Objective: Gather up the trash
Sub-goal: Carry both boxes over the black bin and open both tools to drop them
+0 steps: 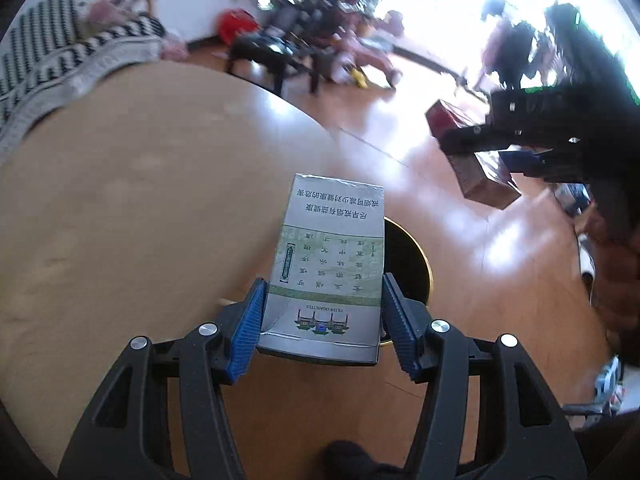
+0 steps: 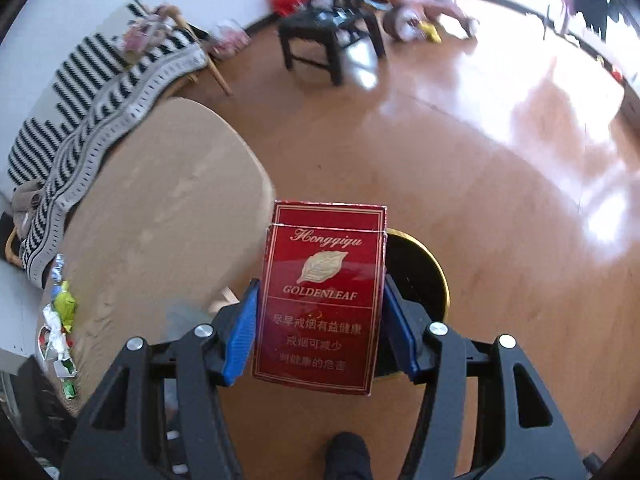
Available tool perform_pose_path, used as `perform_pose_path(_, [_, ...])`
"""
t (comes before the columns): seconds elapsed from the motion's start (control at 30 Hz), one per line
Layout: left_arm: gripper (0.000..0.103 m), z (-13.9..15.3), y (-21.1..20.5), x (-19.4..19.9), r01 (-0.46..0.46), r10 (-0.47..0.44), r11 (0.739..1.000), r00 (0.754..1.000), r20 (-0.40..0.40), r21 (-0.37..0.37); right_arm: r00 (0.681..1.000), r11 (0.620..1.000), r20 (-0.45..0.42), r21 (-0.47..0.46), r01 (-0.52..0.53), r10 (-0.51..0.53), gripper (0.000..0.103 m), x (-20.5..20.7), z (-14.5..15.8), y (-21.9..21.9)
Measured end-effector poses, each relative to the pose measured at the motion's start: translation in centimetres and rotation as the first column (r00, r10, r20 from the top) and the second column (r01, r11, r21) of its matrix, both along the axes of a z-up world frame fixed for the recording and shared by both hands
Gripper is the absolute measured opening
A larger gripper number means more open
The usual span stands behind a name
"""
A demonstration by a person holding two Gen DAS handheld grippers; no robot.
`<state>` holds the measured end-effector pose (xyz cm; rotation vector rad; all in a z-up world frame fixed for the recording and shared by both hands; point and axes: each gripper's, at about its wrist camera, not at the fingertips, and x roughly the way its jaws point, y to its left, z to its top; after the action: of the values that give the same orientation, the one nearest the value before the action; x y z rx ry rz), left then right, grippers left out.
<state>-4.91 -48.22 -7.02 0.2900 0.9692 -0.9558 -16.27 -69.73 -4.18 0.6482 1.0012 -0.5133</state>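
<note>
My left gripper (image 1: 322, 322) is shut on a grey-green cigarette pack (image 1: 332, 256) and holds it above the edge of the round table (image 1: 120, 200). A black bin with a gold rim (image 1: 408, 264) stands on the floor just beyond the pack. My right gripper (image 2: 318, 330) is shut on a red Goldenleaf cigarette pack (image 2: 324, 292), held over the same bin (image 2: 420, 276). In the left wrist view the right gripper (image 1: 472, 148) with its red pack (image 1: 484, 184) shows at the upper right. Several crumpled wrappers (image 2: 60, 320) lie at the table's left edge.
A striped blanket (image 2: 100, 96) drapes over the far side of the table (image 2: 160, 208). A black chair (image 2: 328, 32) and a pink toy tricycle (image 2: 420, 12) stand on the wooden floor (image 2: 480, 160) further back.
</note>
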Motion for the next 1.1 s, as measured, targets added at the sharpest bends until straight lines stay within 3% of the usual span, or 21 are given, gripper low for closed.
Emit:
perform_pose_path(0.17, [0.056,-3.9,-4.3,-0.5,0.019,-0.017,0.999,0.998,-0.053,0.039,0.997,0.997,-0.078,0.067,0.023,-0.018,0.058,-1.5,-3.6,-2.5])
perform_pose_path(0.4, [0.056,-5.7,-7.9,-0.8,0.040,-0.036,0.998,0.995,-0.089,0.038,0.994,0.991,-0.085,0.107,0.080,-0.071,0.058,-2.9,-4.5,-3.4])
perform_pose_path(0.7, [0.058,-5.1,-8.8,-0.7,0.048,-0.047,0.999,0.995,-0.091,0.008,0.993,0.986,-0.053,0.120,0.113,-0.107,0.061,-2.8,-3.9,-3.3])
perform_pose_path(0.87, [0.073,-5.0,-10.0,-0.1,0.061,-0.062,0.998,0.994,-0.085,-0.008,0.991,0.984,-0.040,0.117,0.132,-0.128,0.072,-3.1,-3.5,-3.6])
perform_pose_path(1.1, [0.082,-3.9,-8.5,-0.7,0.074,-0.076,0.997,0.994,-0.083,-0.028,0.991,0.988,-0.016,0.074,0.135,-0.135,0.075,-2.3,-1.6,-2.7])
